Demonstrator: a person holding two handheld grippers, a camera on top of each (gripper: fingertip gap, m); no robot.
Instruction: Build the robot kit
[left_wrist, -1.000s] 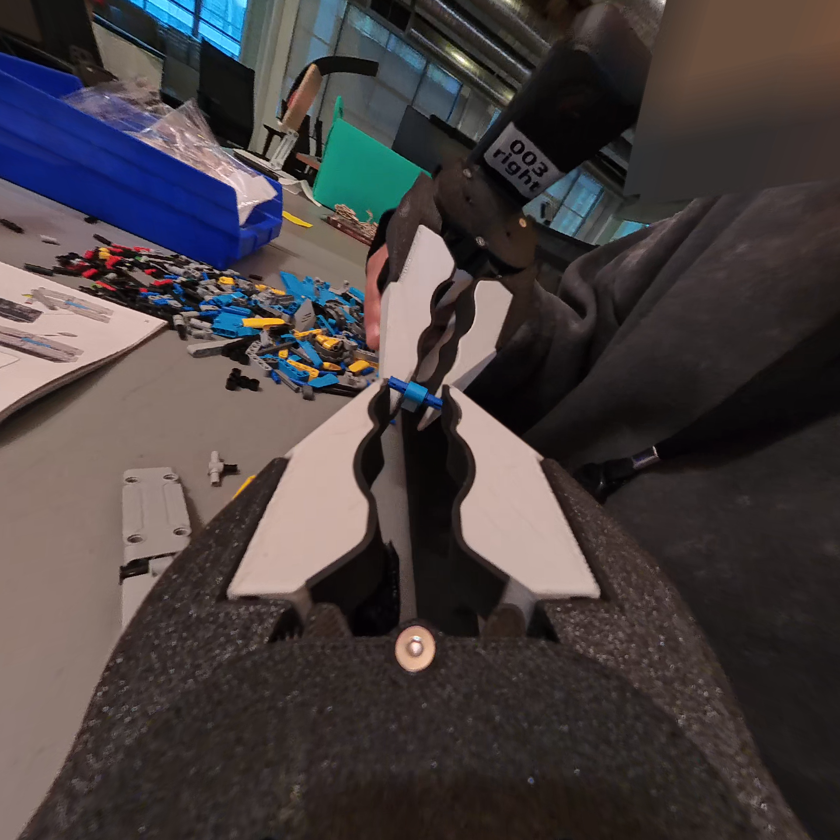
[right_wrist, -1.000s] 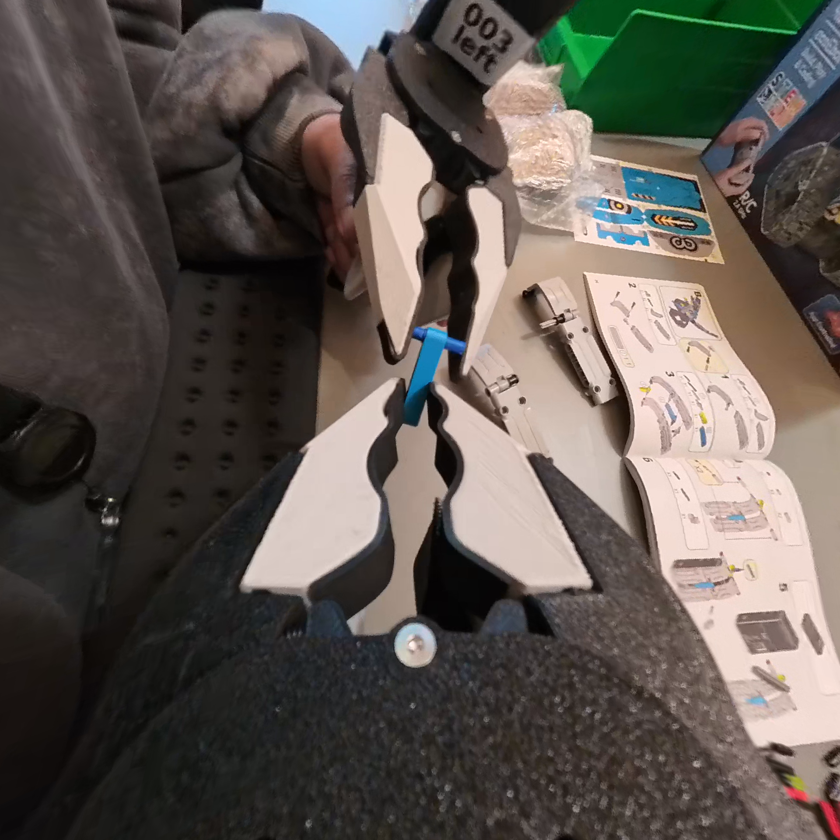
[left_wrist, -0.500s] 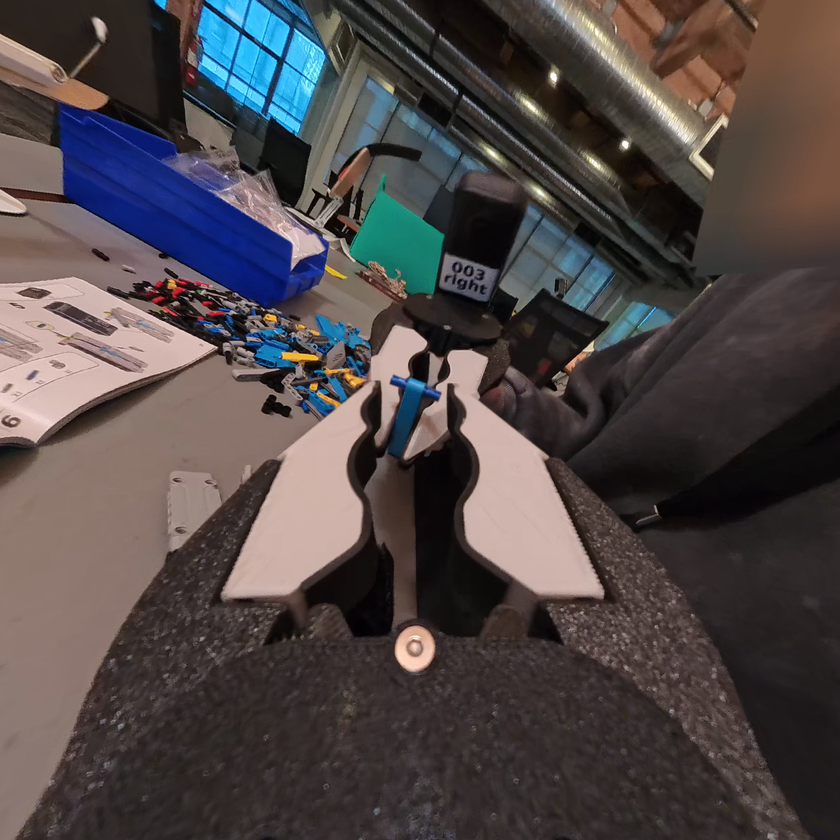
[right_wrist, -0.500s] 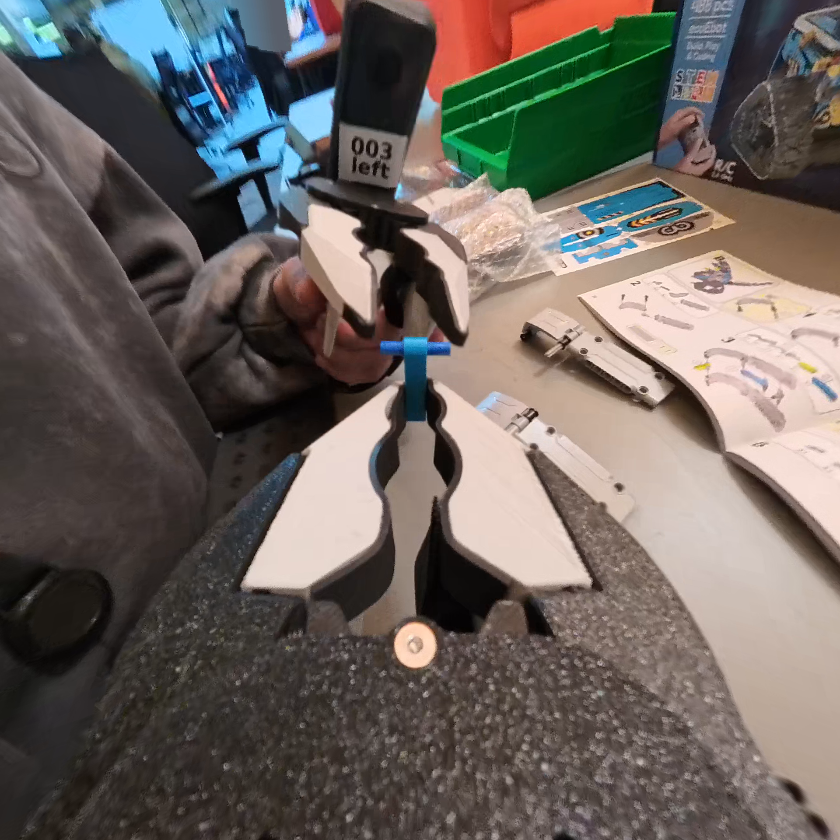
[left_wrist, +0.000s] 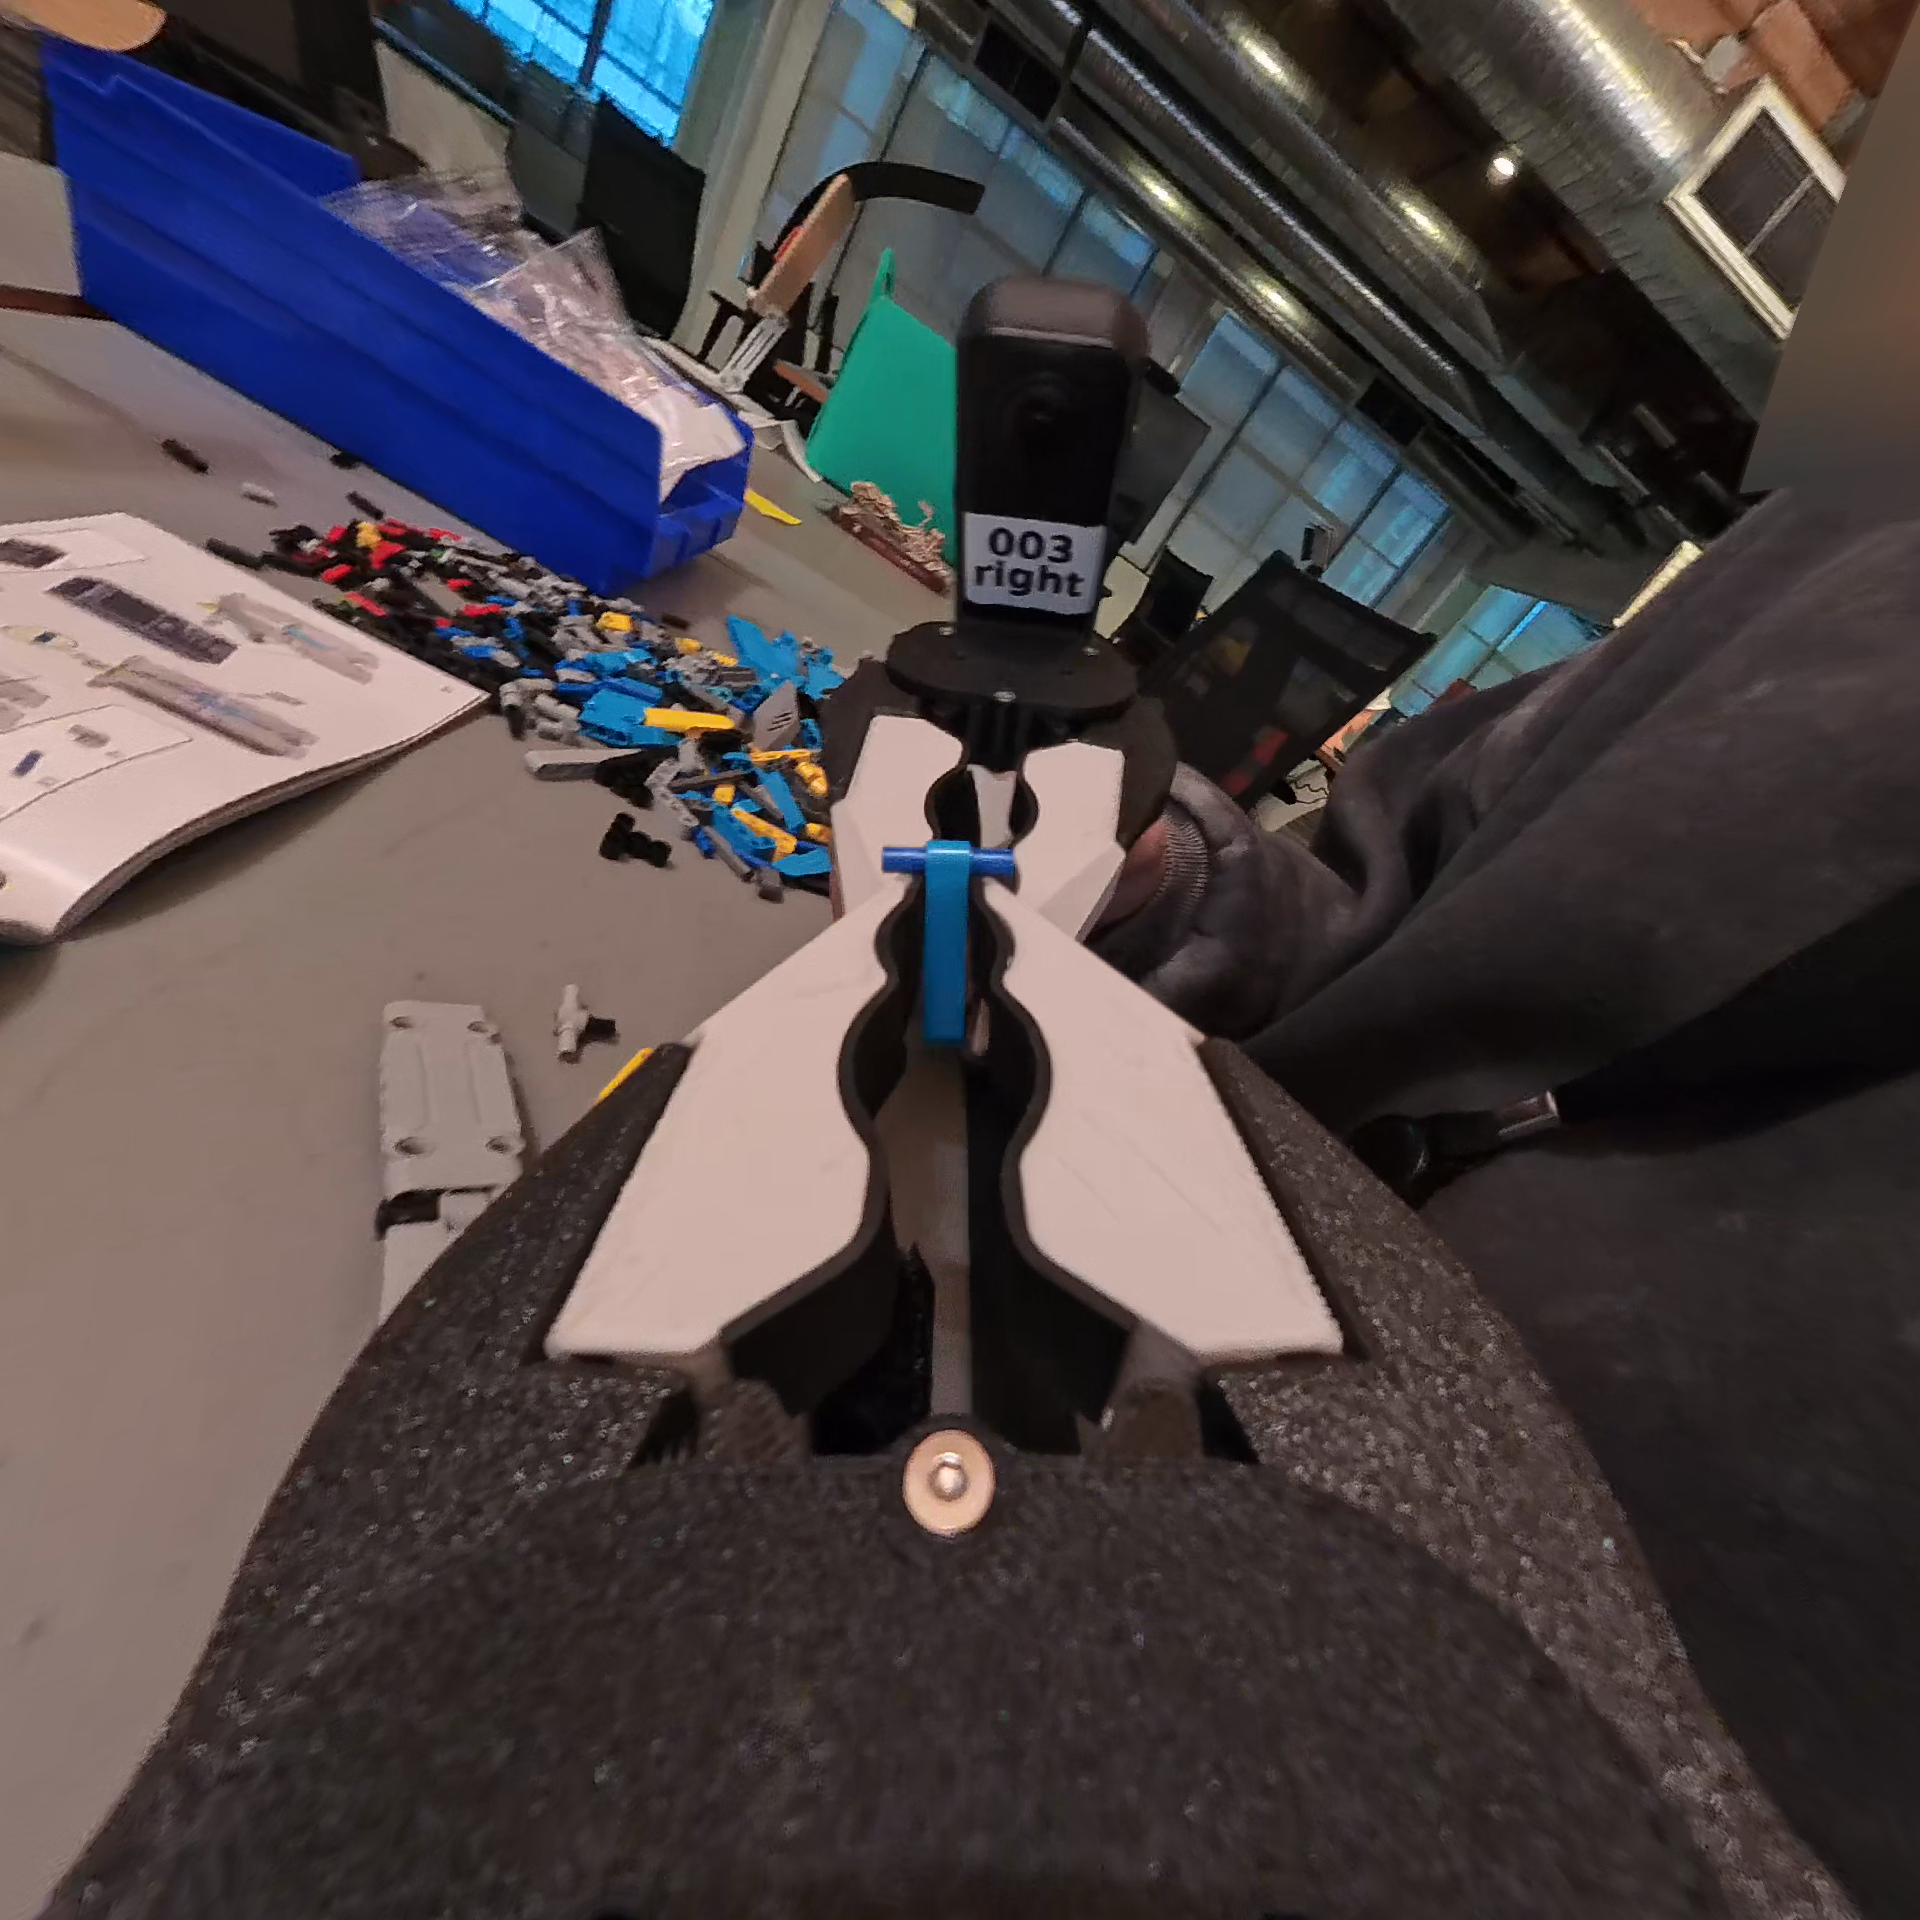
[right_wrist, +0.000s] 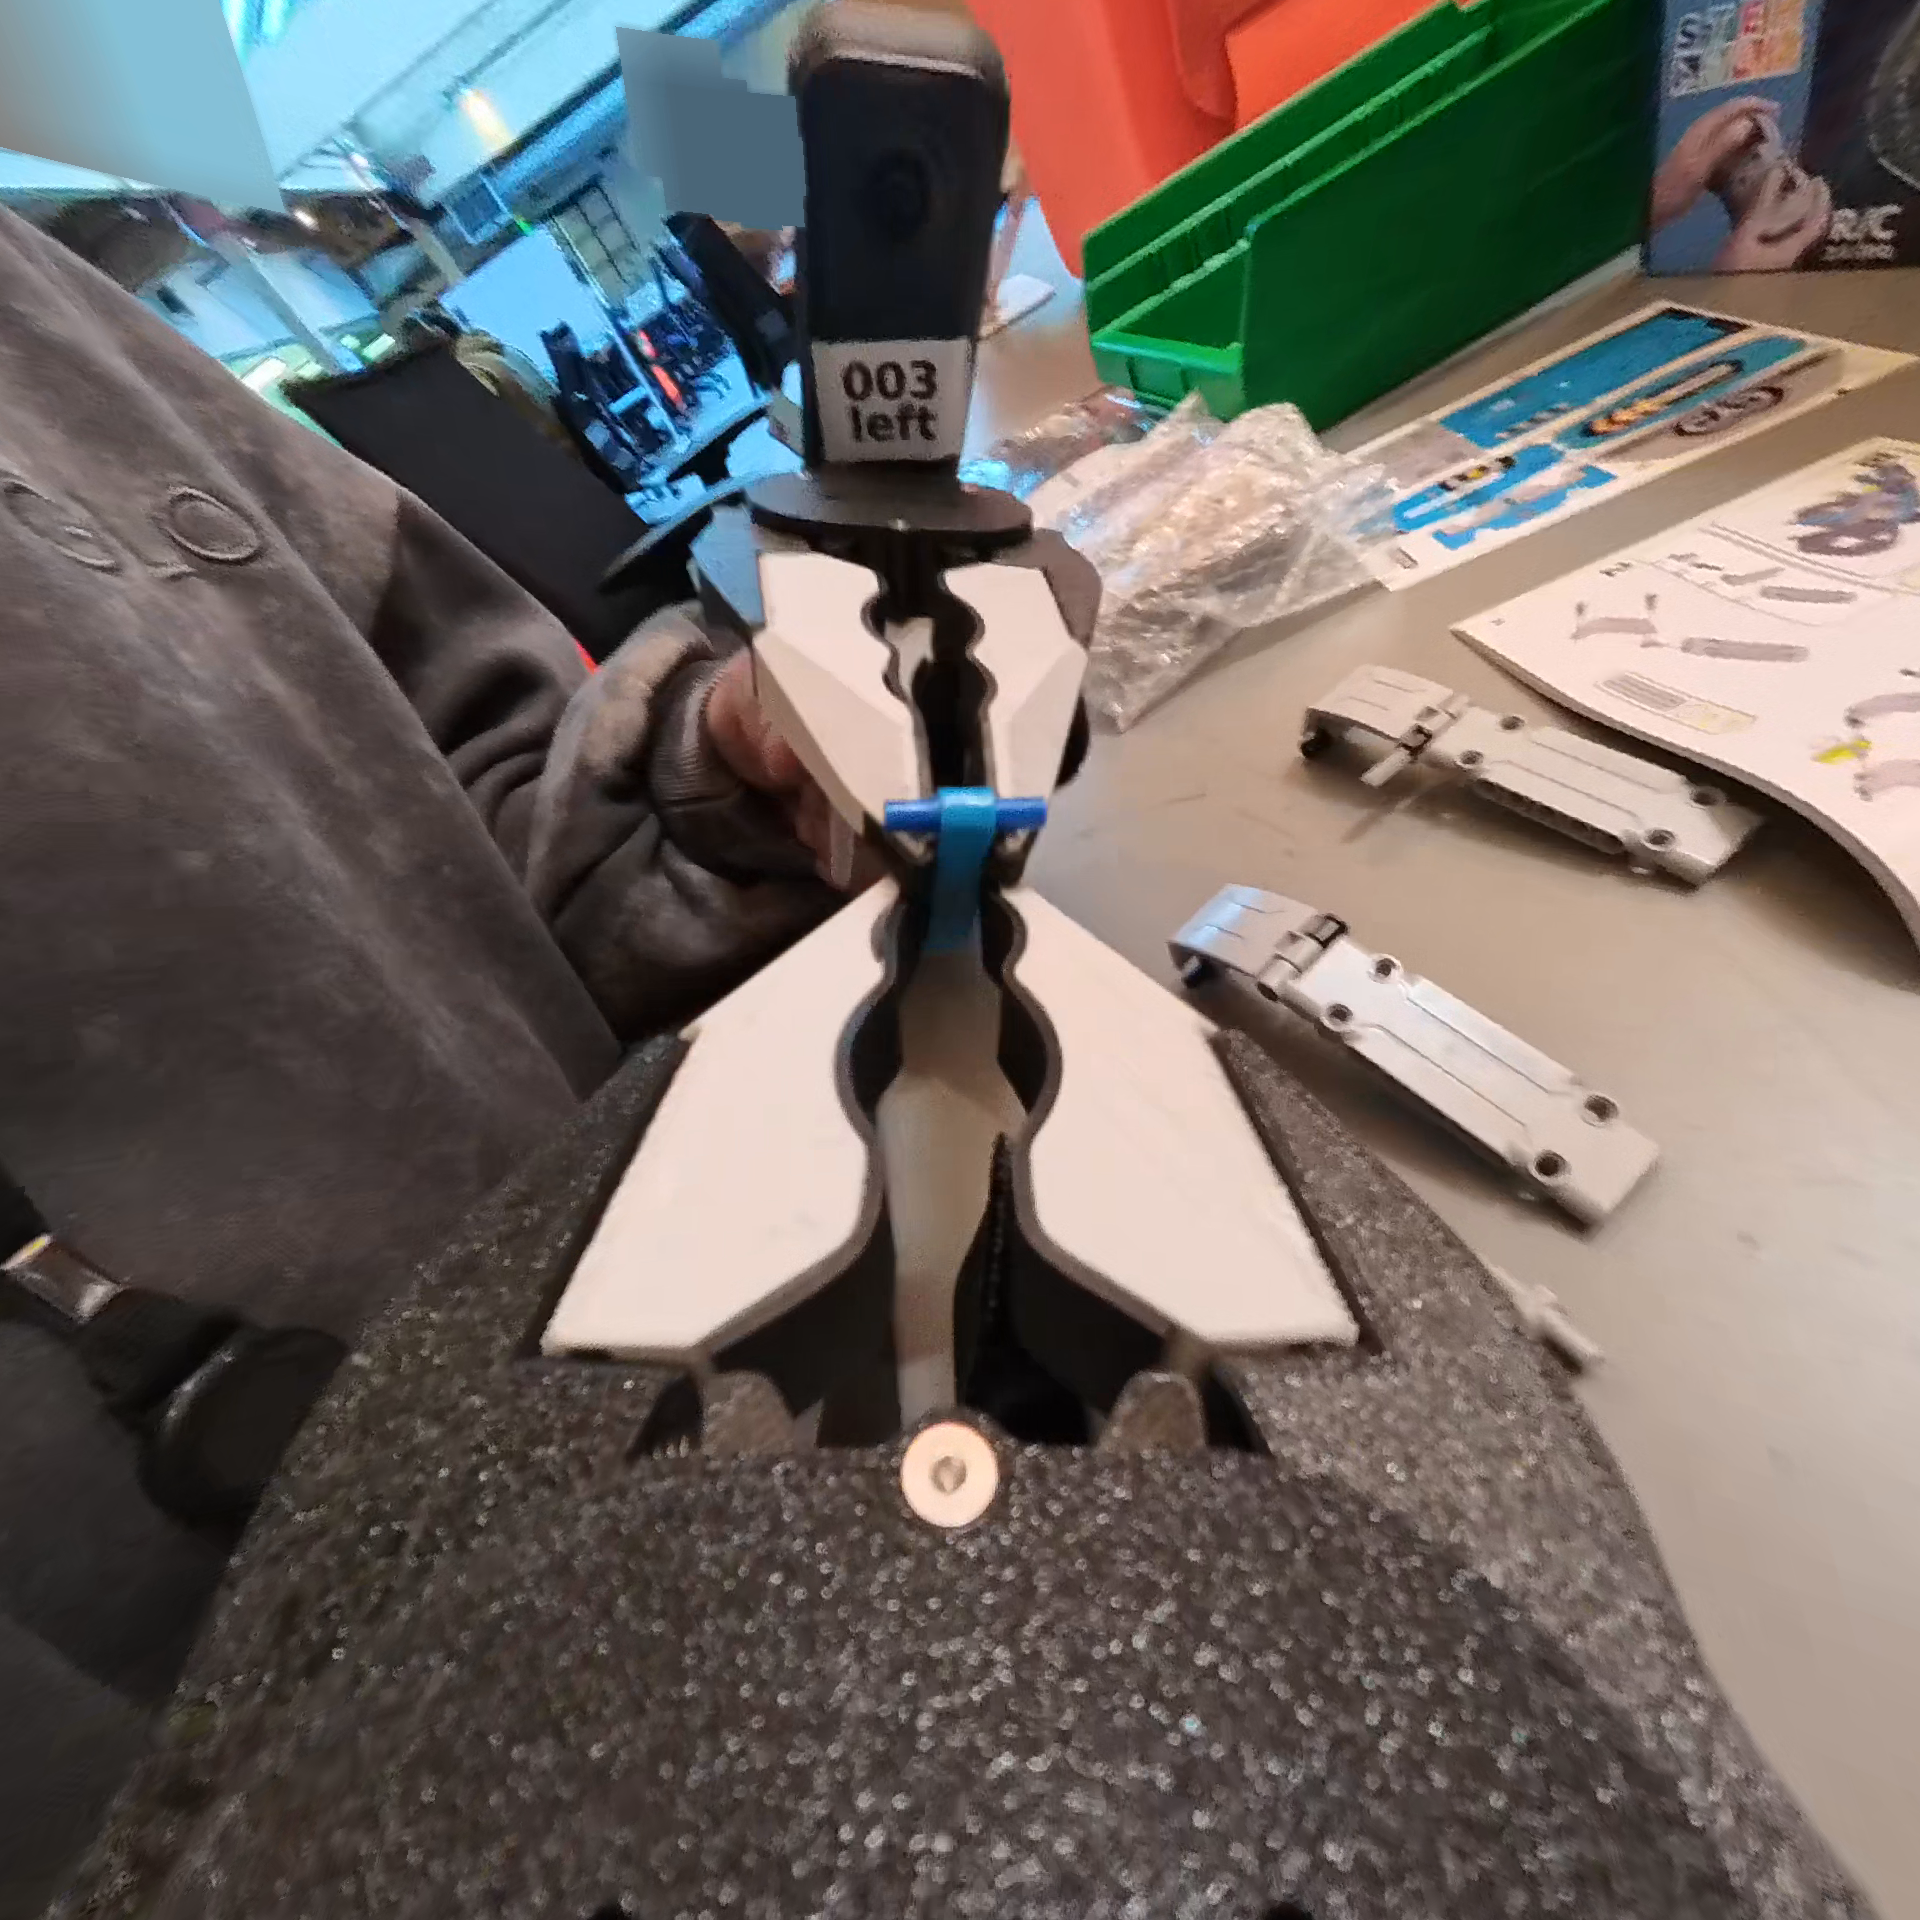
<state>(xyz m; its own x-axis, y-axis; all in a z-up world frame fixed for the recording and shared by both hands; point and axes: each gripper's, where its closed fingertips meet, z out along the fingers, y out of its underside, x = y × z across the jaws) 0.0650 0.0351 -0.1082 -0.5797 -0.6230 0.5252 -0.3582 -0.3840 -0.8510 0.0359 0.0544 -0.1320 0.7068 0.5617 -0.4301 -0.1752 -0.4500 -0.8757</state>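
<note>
A small blue beam with a cross pin at its top (left_wrist: 945, 956) stands upright between my two grippers, which face each other tip to tip above the grey table (left_wrist: 260, 1039). My left gripper (left_wrist: 948, 914) is shut on the beam, its fingertips pinching the sides. My right gripper (right_wrist: 951, 899) is shut on the same blue piece (right_wrist: 954, 883) from the opposite side. The right gripper's fingers (left_wrist: 1070, 831) show just beyond the pin in the left wrist view. The left gripper's fingers (right_wrist: 842, 707) close in around the pin in the right wrist view.
A pile of small coloured bricks (left_wrist: 665, 717), a blue bin (left_wrist: 364, 343) and an open instruction booklet (left_wrist: 187, 665) lie left. Two grey hinged panels (right_wrist: 1434, 1049) (right_wrist: 1558, 769), plastic bags (right_wrist: 1195, 540) and a green bin (right_wrist: 1403, 239) lie right. A grey-sleeved arm (right_wrist: 260, 727) is close. Only a small space, under 4 cm, lies between the two pairs of fingers.
My left gripper's fingers have narrowed onto the blue piece, from open around it before. Both grippers have tilted up and now face each other level. The right gripper kept its hold.
</note>
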